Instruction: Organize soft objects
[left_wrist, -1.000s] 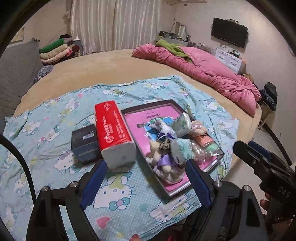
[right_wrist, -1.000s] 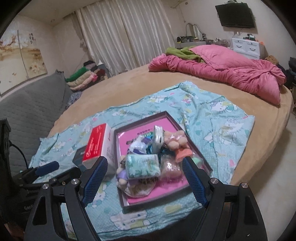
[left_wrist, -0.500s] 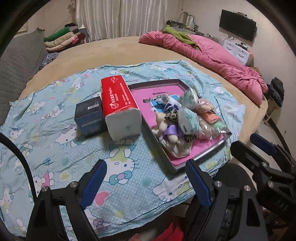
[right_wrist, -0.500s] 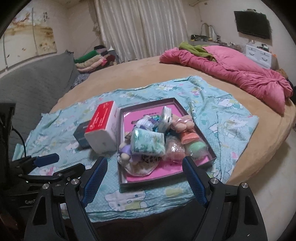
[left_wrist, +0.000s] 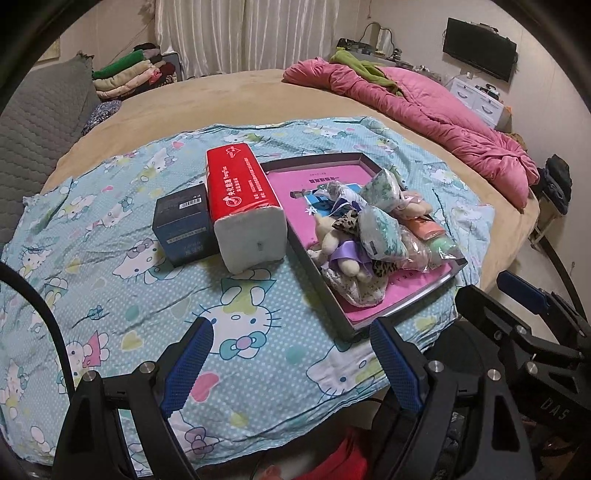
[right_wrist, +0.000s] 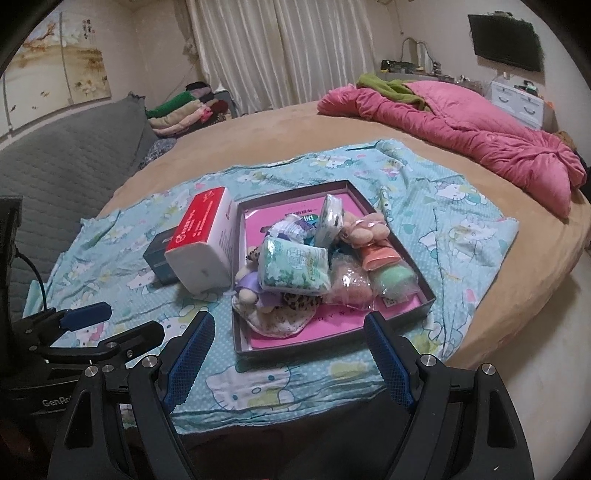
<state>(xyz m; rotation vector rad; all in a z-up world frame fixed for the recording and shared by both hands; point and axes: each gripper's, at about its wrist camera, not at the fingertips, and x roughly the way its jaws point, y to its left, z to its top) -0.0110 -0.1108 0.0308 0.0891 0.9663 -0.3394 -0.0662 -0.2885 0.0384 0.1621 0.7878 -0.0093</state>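
Observation:
A dark tray with a pink liner holds a heap of soft objects: green-print tissue packs, small plush toys, bagged sponges. It lies on a Hello Kitty cloth on a round bed. A red tissue pack and a dark blue box lie to its left. My left gripper is open and empty over the cloth's near edge. My right gripper is open and empty just short of the tray's near edge.
A crumpled pink quilt lies on the far right of the bed. Folded clothes are stacked near the curtain, beside a grey sofa. The bed's edge drops to the floor on the right.
Both grippers have pulled back and risen a little from the tray, and more of the cloth now shows in front of it. Both stay open. The objects have not moved.

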